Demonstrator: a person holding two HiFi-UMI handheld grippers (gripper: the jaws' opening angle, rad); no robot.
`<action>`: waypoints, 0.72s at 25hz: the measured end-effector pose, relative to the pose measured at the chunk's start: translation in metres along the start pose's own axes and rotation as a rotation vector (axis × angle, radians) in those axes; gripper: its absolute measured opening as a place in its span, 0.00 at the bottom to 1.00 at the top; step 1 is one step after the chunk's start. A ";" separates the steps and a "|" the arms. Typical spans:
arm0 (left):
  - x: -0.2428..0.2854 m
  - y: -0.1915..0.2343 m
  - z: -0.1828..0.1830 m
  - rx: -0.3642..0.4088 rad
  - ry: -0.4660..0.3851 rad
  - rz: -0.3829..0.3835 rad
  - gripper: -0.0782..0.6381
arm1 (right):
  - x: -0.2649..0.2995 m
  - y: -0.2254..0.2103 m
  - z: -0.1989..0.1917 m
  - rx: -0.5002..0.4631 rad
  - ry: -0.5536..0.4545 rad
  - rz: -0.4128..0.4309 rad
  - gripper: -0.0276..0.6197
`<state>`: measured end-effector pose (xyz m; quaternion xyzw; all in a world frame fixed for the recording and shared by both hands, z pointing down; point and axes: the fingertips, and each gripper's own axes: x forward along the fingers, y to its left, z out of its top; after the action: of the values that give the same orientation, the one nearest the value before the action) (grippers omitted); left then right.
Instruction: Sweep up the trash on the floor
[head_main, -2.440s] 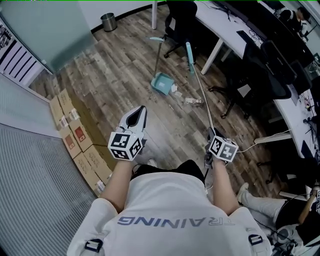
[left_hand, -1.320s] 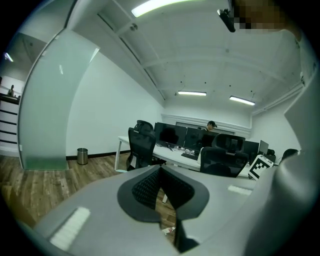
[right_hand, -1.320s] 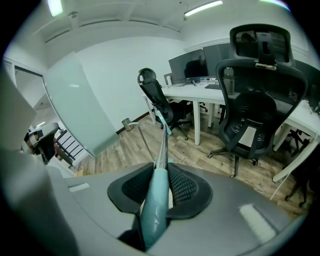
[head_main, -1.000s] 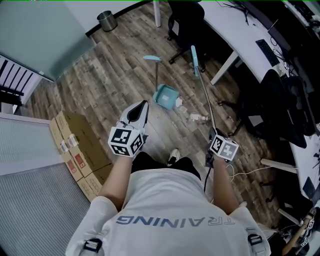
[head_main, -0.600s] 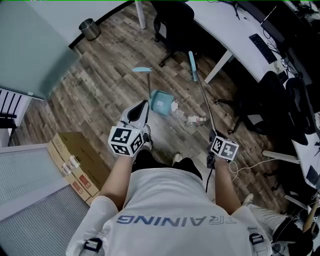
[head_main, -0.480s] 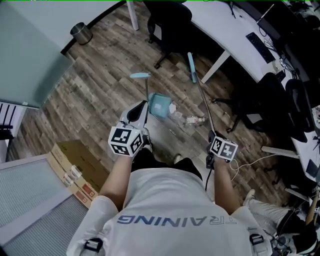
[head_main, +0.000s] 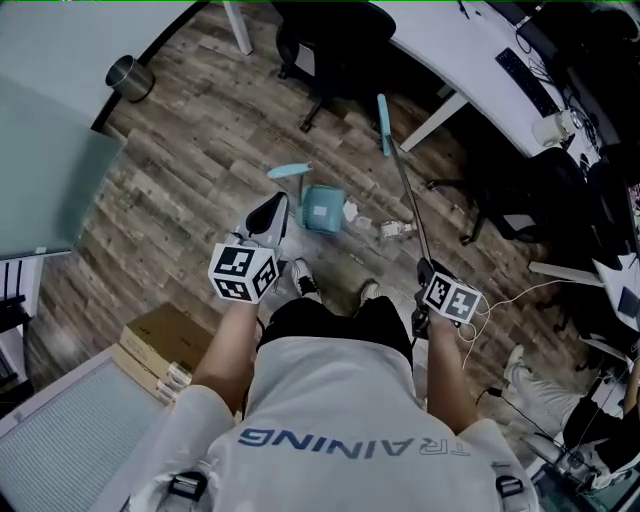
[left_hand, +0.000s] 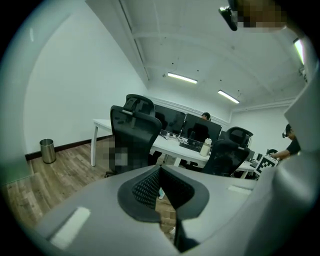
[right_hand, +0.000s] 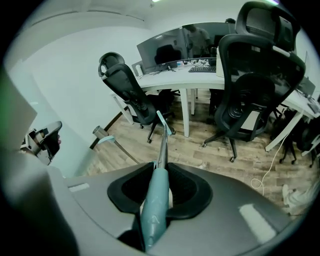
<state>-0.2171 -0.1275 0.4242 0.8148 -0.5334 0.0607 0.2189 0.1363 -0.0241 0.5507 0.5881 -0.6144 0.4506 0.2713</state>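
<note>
Grip comes first: my right gripper is clamped on the teal near end of the broom handle. With so long a pole held only at its tip, I judge it could twist or slide in the pads once the head drags across the floor. My left gripper is pressed shut with nothing in it, so nothing steadies the dustpan, which stands on the wood floor just beyond my shoes with its handle upright. Trash lies just right of the pan, and a hard stroke could scatter it past the pan or knock the pan over. Farther off, the broom head sits near a desk leg and an office chair, where I think a wide swing could snag.
</note>
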 end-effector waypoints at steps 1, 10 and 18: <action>0.005 0.001 -0.002 0.005 0.010 -0.005 0.11 | 0.001 -0.001 -0.001 0.008 0.004 -0.001 0.21; 0.059 0.016 -0.048 0.248 0.244 -0.086 0.18 | 0.020 -0.023 -0.022 0.018 0.079 -0.006 0.21; 0.123 0.043 -0.111 0.680 0.630 -0.252 0.53 | 0.029 -0.040 -0.041 0.028 0.139 -0.017 0.21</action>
<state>-0.1882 -0.1987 0.5771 0.8405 -0.2881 0.4486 0.0967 0.1624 0.0015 0.6030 0.5644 -0.5828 0.4965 0.3087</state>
